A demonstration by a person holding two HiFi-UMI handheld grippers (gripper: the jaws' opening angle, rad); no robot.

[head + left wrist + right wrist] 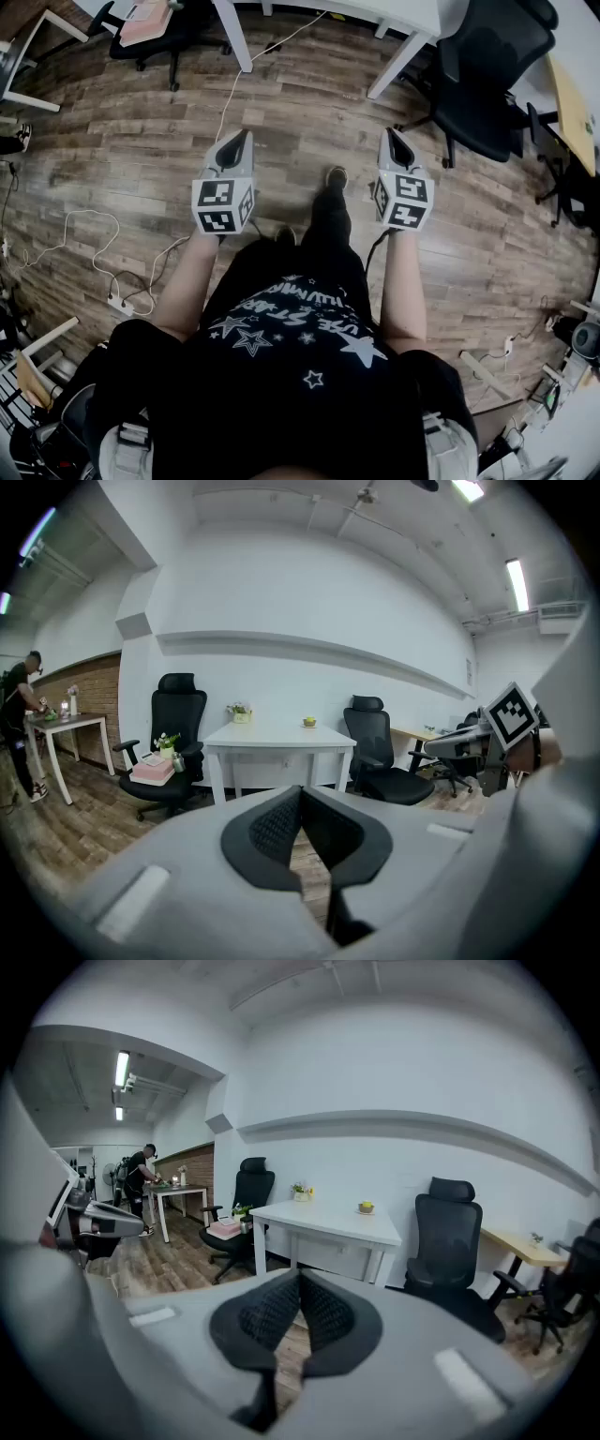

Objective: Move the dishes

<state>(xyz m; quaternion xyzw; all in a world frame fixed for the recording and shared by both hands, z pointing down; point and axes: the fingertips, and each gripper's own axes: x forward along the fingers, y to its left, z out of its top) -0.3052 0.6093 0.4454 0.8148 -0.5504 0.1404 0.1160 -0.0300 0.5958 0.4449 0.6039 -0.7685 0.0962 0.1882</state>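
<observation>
Your left claw (300, 797) is closed pad to pad with nothing in it, same for your right claw (300, 1279); you hold both out in front of you over the wood floor (141, 141). The small dish (366, 1207) holding something yellow-green sits on the white tabletop (323, 1220) across the room, well apart from both claws. A potted plant (299, 1190) stands near that tabletop's back edge, and a black chair (448, 1237) is just beside it.

Floor (309, 122) ahead open; white table (279, 738) blocks beyond (black chairs (380, 761) either side).
</observation>
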